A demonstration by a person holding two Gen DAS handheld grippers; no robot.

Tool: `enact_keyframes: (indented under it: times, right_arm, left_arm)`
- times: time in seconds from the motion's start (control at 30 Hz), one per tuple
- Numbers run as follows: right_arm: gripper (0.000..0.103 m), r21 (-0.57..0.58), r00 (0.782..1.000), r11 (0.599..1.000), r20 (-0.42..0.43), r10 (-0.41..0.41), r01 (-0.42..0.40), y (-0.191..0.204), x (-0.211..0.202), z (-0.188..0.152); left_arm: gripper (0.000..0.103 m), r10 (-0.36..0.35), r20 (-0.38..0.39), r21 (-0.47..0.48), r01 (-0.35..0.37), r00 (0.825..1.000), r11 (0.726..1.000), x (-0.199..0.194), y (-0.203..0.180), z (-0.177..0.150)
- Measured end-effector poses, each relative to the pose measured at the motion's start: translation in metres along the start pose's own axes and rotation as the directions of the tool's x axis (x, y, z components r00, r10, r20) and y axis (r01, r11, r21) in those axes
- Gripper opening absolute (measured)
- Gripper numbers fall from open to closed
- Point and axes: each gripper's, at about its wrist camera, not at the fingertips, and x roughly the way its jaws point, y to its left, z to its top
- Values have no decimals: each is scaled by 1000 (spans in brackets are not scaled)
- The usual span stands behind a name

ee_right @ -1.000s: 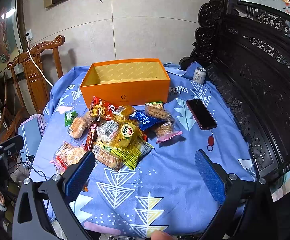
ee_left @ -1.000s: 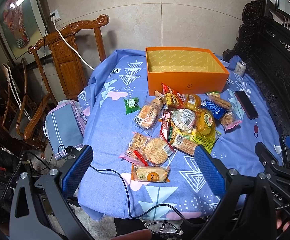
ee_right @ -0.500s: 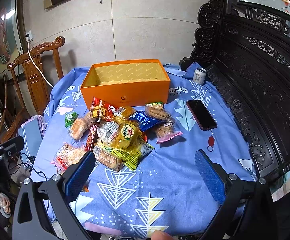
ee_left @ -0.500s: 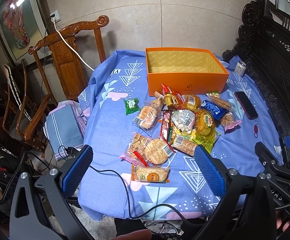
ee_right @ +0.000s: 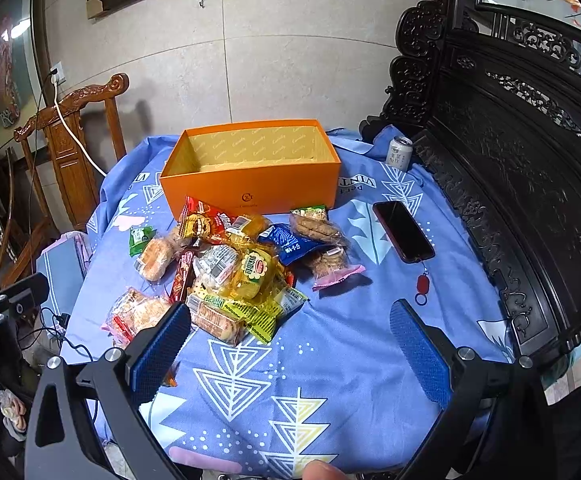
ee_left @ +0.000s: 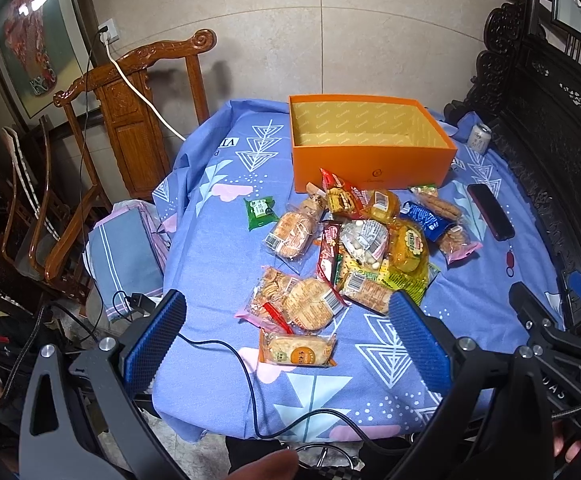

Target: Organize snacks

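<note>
Right wrist: phone point(ee_right: 403, 231), can point(ee_right: 400, 153) beside orange box point(ee_right: 250, 184)

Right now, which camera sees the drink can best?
The right wrist view: the can stands whole and unblocked beside the orange box. The left wrist view shows it too, but smaller, near the table's far edge.

Orange box point(ee_left: 372, 162) sits open and upright at the far side of the table point(ee_left: 218, 240), nothing inside. Right in front of it, a loose heap of wrapped snacks point(ee_left: 354, 248) overlapping each other, and a small green packet point(ee_left: 260, 208) lying apart on the left.
</note>
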Motion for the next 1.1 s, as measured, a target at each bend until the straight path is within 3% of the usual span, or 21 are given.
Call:
enact_keyframes:
  times: [0.47,0.9,1.1]
  right_arm:
    - [100,-1,1000,1000,4,-6,6,-1,5,7]
    - [100,-12,1000,1000,7,-9,9,0,17,13]
    - [100,-27,999,999,16,40,-39,-4,33,8]
  left_arm:
    - [99,-41,23,-30,41,999,999,-4,0,-2]
    - [99,-170,-16,-173,165,985,971,6,13,-15]
    - [99,-137,-38,-166,129,990,978,16,12,-17]
